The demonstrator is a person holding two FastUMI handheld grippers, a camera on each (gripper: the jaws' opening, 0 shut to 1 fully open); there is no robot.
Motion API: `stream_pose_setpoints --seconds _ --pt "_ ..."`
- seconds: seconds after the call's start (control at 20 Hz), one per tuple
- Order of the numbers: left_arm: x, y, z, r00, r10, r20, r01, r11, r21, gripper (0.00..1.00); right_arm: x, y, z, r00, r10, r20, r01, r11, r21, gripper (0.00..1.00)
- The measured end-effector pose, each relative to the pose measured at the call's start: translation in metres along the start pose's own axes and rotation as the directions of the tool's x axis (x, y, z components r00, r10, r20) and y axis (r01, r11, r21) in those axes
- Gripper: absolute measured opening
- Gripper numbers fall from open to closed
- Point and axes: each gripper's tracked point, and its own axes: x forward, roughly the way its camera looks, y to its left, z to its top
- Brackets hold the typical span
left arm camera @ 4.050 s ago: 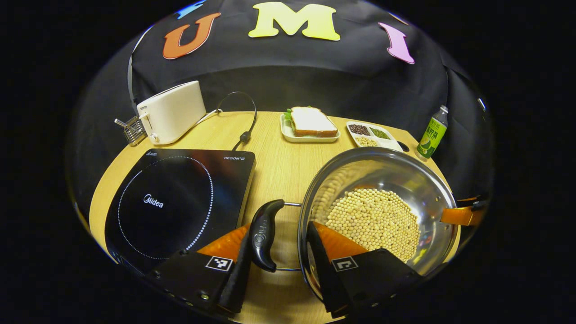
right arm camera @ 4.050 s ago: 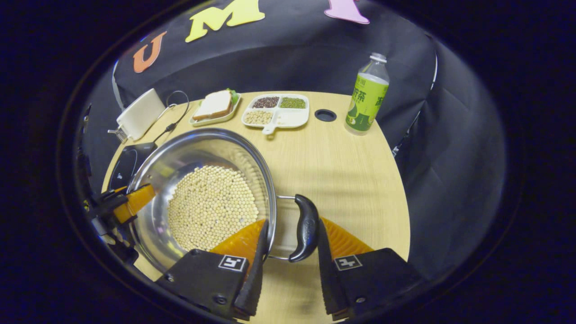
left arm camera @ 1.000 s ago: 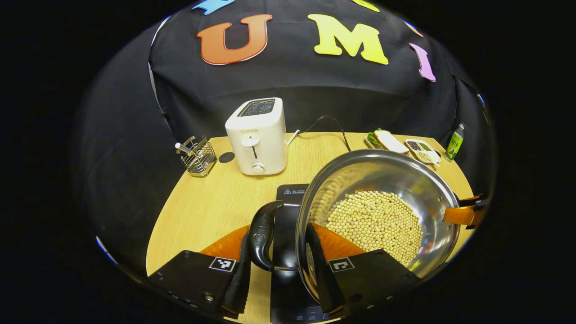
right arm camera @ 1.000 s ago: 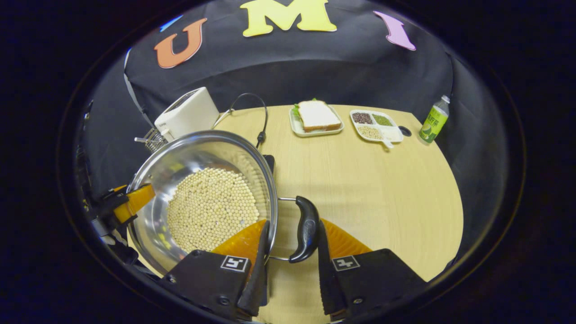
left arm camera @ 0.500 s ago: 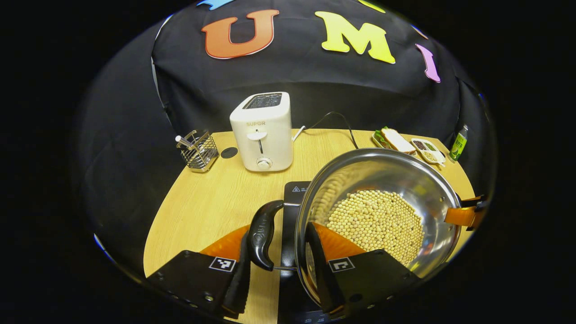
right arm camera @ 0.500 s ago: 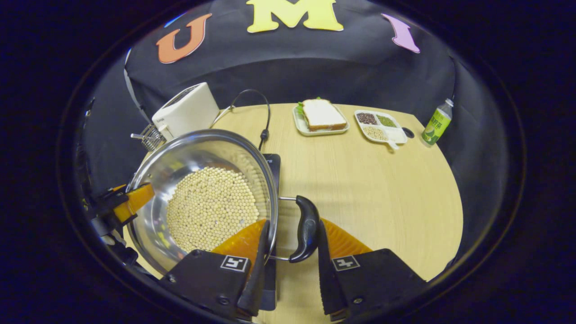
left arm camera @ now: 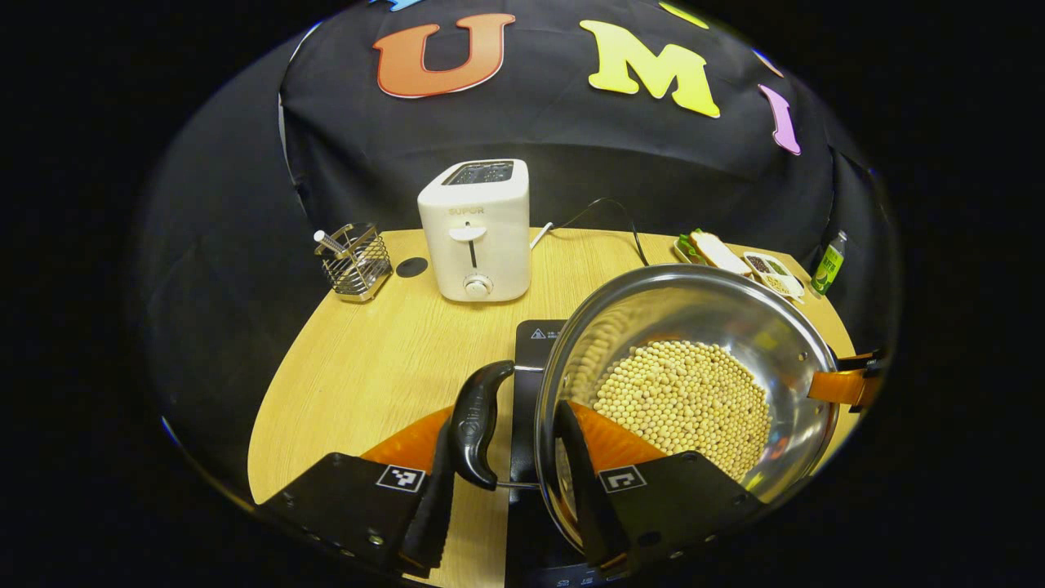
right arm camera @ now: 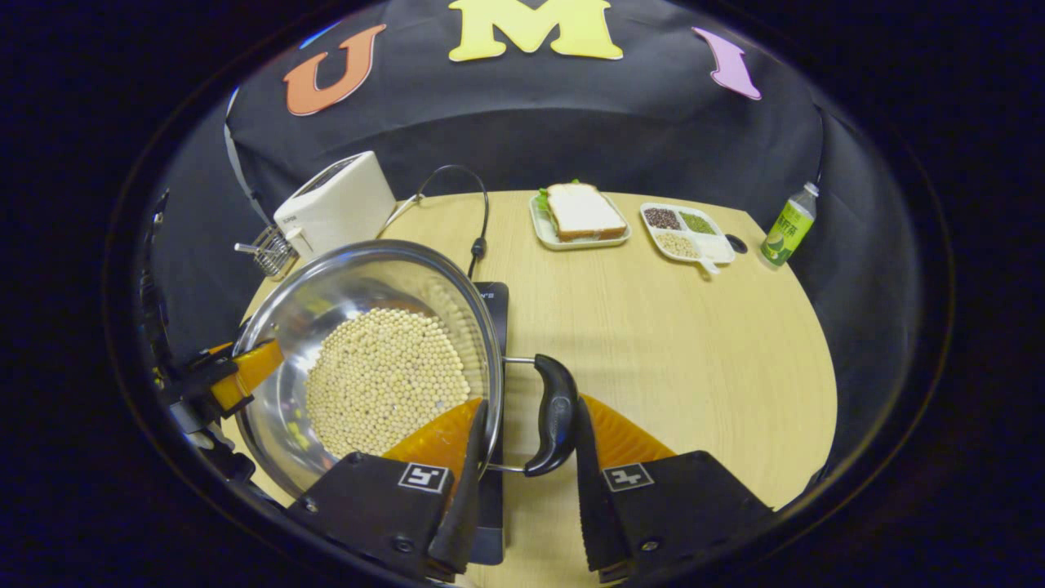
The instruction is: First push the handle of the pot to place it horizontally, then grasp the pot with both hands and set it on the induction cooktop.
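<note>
Pot (left arm camera: 686, 359) up off the table (left arm camera: 367, 367), carried over the induction cooktop (left arm camera: 535, 343), the black slab peeking out under its rim on the toaster (left arm camera: 476, 229) side. Left gripper (left arm camera: 506, 457) straddling the left handle (left arm camera: 476, 420) and the pot's rim; whether both fingers press, impossible to tell. Right gripper (right arm camera: 522, 457) set the same way around the right handle (right arm camera: 555, 412), grip pressure likewise unclear. Steel bowl wide and rigid, likely weighty with that bed of soybeans (left arm camera: 682, 404) across the bottom, and slick on its polished wall. Loose beans, so liable to slide and shift the load if tipped. Best hold: the two black handles, opposite each other, kept level. Sandwich plate (right arm camera: 580, 214) and bottle (right arm camera: 788, 222) well beyond the cooktop, out of the way.
</note>
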Motion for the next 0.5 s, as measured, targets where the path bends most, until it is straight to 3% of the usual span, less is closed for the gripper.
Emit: stream_pose_setpoints --seconds 0.05,0.1,0.15,0.25,0.45,0.5 --pt "0.000 0.000 0.000 1.000 -0.003 0.000 0.003 1.000 0.004 0.63 0.000 0.000 0.000 1.000 0.003 0.000 -0.003 1.000 0.000 0.54" --pt "0.000 0.000 0.000 1.000 -0.005 -0.003 0.005 1.000 0.006 0.73 -0.001 -0.001 0.000 1.000 0.005 -0.001 -0.005 1.000 0.000 0.55" --pt "0.000 0.001 -0.001 1.000 -0.004 -0.002 0.004 1.000 0.007 0.64 0.000 0.000 0.000 1.000 0.007 -0.001 -0.007 1.000 0.002 0.55" --pt "0.000 0.001 -0.001 1.000 0.006 -0.005 -0.006 1.000 0.009 0.66 -0.001 0.000 0.001 1.000 0.008 -0.003 -0.008 1.000 0.000 0.55" --pt "-0.006 0.005 0.006 0.998 0.050 0.040 -0.053 0.996 0.076 0.82 -0.002 -0.002 0.001 1.000 0.025 0.014 -0.024 0.999 -0.025 0.61" --pt "-0.007 0.005 0.012 0.996 0.053 0.067 -0.058 0.995 0.081 0.94 -0.005 -0.003 0.003 0.999 0.027 0.028 -0.026 0.999 -0.027 0.68"
